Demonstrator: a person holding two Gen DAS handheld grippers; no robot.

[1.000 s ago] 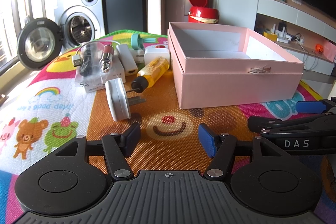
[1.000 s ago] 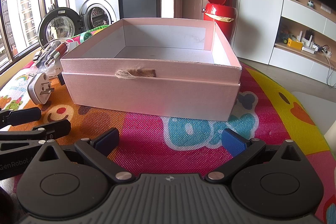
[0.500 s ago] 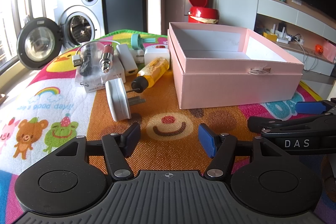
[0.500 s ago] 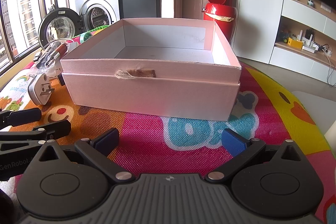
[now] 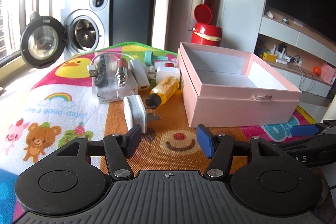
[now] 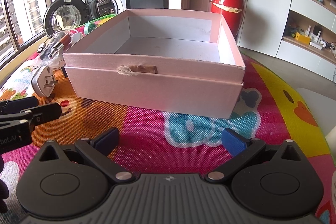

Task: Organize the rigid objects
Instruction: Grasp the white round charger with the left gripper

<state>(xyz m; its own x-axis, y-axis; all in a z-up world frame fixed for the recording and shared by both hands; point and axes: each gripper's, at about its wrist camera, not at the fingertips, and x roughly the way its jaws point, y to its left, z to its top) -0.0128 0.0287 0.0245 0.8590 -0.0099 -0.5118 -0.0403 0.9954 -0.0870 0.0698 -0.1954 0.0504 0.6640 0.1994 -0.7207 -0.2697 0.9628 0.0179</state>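
Left wrist view: my left gripper (image 5: 167,141) has crept toward the white plug (image 5: 134,113) at 11 o'clock, jaws spread, empty. Right gripper (image 6: 170,139) gapes, idle before the empty pink box (image 6: 155,87). The plug's base hides behind my finger (contact unclear).
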